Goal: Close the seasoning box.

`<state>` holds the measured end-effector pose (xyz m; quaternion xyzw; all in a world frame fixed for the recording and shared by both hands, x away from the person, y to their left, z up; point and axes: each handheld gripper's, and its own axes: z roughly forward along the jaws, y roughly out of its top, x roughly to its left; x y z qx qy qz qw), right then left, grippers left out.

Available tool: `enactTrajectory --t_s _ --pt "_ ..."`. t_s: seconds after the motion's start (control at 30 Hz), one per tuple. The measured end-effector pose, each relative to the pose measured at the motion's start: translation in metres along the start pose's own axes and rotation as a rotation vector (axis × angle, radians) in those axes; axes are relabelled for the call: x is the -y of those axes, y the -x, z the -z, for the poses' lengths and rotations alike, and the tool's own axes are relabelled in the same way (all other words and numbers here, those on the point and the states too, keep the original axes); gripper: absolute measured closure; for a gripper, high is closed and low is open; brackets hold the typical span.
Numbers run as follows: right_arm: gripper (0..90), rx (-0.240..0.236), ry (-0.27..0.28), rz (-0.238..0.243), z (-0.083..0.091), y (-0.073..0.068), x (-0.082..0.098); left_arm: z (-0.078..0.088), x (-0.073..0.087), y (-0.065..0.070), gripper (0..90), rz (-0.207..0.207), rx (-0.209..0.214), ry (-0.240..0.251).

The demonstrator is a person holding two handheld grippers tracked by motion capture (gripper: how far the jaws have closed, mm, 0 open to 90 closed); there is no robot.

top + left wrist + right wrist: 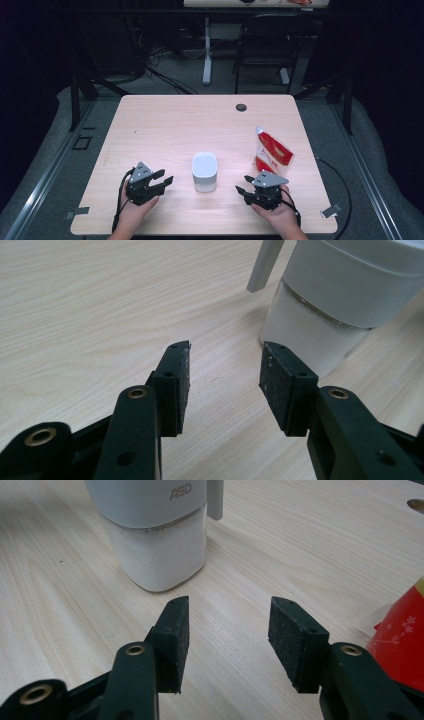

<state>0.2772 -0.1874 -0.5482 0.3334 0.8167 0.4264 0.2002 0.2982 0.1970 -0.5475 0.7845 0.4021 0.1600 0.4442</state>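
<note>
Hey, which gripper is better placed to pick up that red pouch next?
Right. The right gripper sits open just below the red pouch, which shows beside its jaws in the right gripper view. The left gripper has the white container between it and the pouch.

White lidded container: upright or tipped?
Upright: the white lidded plastic container stands on its base on the wooden table, lid on top.
</note>
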Motion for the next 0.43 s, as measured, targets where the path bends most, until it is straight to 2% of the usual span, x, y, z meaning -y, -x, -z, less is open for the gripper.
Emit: enactTrajectory --t_s 0.43 --pt "51.0 0.001 -0.003 -0.006 -0.0010 0.0011 0.0007 -0.0005 -0.0004 0.0001 54.8 -0.005 0.001 -0.008"
